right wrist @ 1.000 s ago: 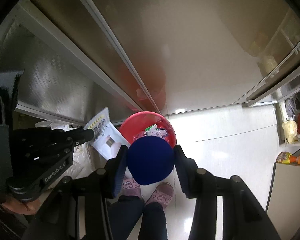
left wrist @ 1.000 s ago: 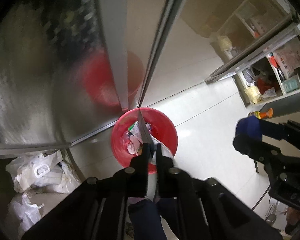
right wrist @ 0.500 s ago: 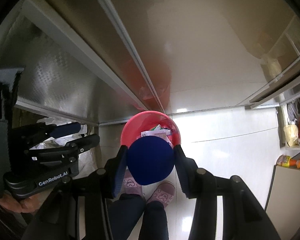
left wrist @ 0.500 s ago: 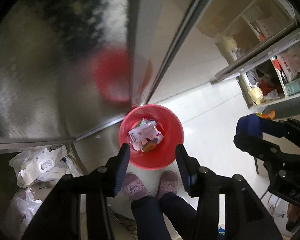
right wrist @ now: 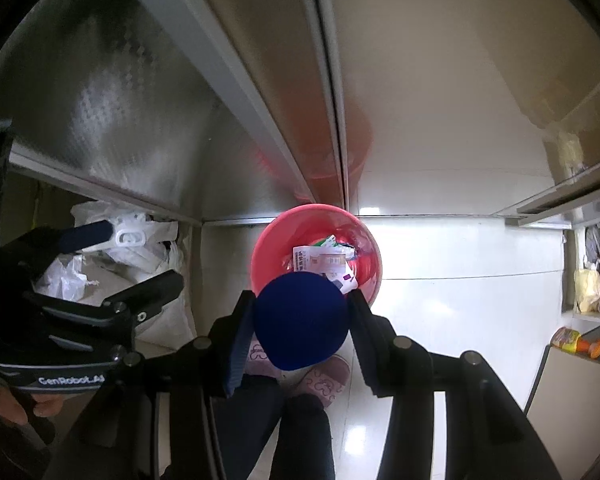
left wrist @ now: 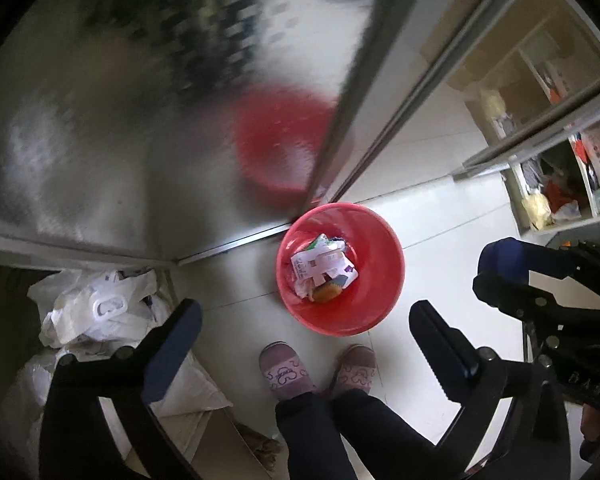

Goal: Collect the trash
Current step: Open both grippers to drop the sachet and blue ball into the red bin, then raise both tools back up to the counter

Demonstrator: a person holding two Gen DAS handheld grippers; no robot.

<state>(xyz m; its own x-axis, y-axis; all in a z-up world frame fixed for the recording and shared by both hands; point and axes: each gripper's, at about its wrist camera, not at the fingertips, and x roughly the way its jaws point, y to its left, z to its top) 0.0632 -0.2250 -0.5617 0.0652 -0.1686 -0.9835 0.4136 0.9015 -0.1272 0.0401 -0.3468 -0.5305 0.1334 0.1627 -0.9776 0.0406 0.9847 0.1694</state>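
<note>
- Left of the right wrist frame: left gripper point(right wrist: 124, 256) wide apart after just opening, nothing between the jaws; same in its own view, left gripper point(left wrist: 304, 336) gaping over the floor, empty.
- Lower left of the left wrist frame: heap of white plastic bags point(left wrist: 96, 308); too crumpled together to count; light, limp and slippery by the look; best pinched at a handle loop or a bunched fold.
- Centre of both frames: one red bin point(left wrist: 384, 248) on the pale floor tiles point(left wrist: 452, 200), against the foot of the steel cabinet point(left wrist: 100, 120); stiff plastic, probably light; rim the likeliest hold.
- Inside the bin: printed paper wrapper point(left wrist: 320, 260) on top, one orange scrap point(left wrist: 326, 292) below it, more scraps beneath, number unclear; thin and floppy, easily dropped.
- Lower centre: two pink slippers point(left wrist: 284, 372) just beside the bin.
- Centre of the right wrist frame: right gripper point(right wrist: 300, 322) narrowed around one dark blue round thing point(right wrist: 300, 320), above the bin's near rim; pads flush on both sides; material hard to judge, a matte, possibly soft surface; held across its widest part.
</note>
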